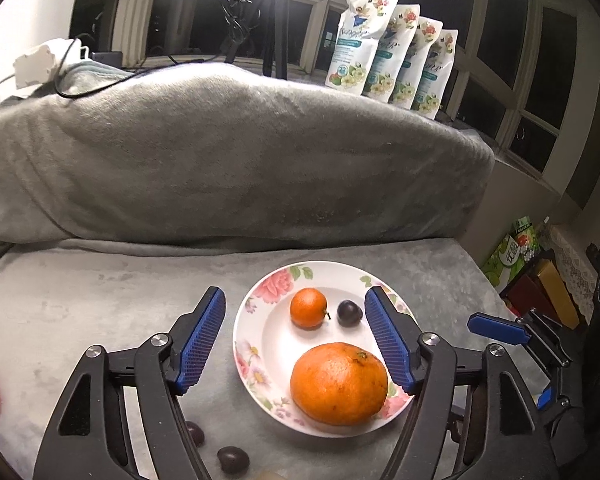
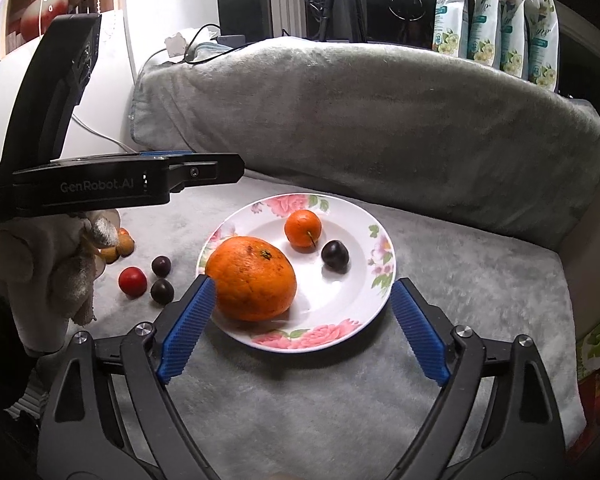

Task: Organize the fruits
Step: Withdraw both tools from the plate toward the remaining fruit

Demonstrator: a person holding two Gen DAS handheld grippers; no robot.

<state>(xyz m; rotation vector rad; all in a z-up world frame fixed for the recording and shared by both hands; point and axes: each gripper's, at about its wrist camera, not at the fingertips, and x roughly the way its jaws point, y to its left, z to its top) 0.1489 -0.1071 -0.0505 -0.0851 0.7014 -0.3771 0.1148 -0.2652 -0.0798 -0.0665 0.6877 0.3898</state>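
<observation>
Flowered plate (image 2: 374, 236) on grey sofa seat (image 2: 300, 392), big orange (image 2: 252, 280), small orange (image 2: 302, 228), dark plum (image 2: 335, 254) on it, left tongs (image 1: 296, 338) and right tongs (image 2: 300, 330) both spread wide, empty.

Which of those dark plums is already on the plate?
Only the dark plum beside the small orange sits on the flowered plate; the other two plums lie on the grey blanket.

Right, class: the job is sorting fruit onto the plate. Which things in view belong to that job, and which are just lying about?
Part of the job:
plate
big orange
small orange
dark plum
loose plums
red fruit
left gripper and right gripper, both open

Lying about:
refill pouches
tripod
cables
grey blanket
</observation>
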